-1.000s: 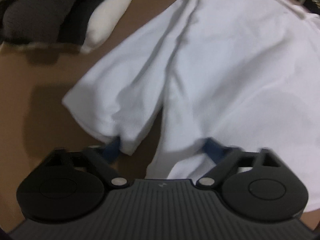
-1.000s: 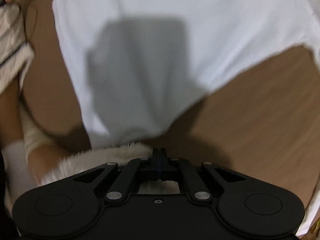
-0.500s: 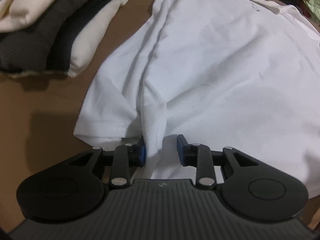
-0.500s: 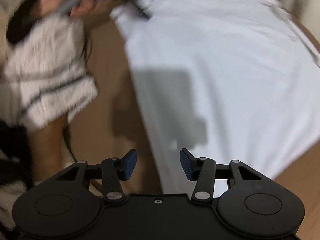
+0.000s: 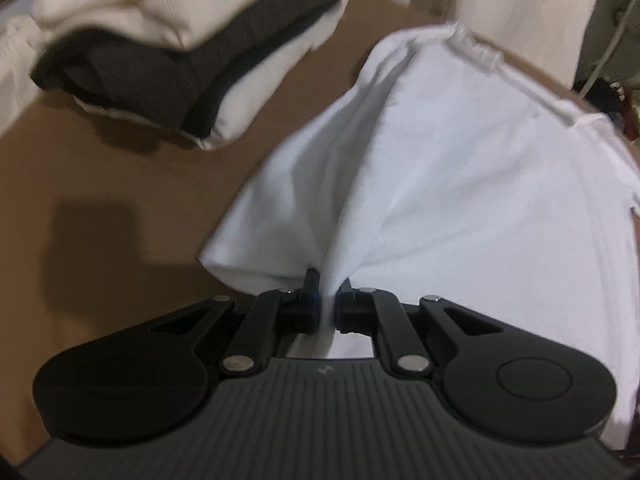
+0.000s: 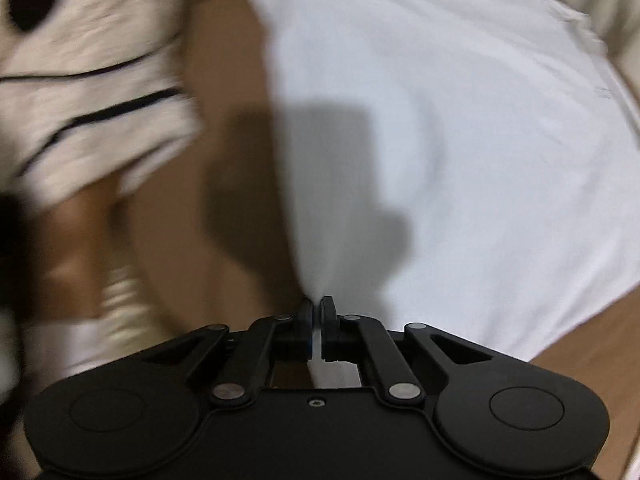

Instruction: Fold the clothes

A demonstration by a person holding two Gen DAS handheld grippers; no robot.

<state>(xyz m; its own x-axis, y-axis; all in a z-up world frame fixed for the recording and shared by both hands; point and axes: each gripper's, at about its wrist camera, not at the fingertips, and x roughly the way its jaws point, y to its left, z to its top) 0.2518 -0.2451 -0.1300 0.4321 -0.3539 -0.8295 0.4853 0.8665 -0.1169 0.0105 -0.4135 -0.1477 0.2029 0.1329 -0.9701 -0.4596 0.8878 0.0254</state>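
A white shirt (image 5: 460, 184) lies spread on a brown table (image 5: 120, 184); it also shows in the right wrist view (image 6: 440, 120). My left gripper (image 5: 329, 304) is shut on a pinched ridge of the shirt near its sleeve, and the cloth rises in a fold toward the jaws. My right gripper (image 6: 317, 316) is shut on the shirt's near edge, which is pulled up to a point between the jaws.
A stack of folded cream and dark grey clothes (image 5: 192, 52) sits at the back left of the table. The person's striped white top (image 6: 88, 92) and bare leg (image 6: 92, 224) are to the left of the right gripper. Bare tabletop (image 6: 592, 336) shows at the right.
Both grippers have closed on the shirt: half a second ago both were open around its edge. The left one now lifts a ridge of cloth.
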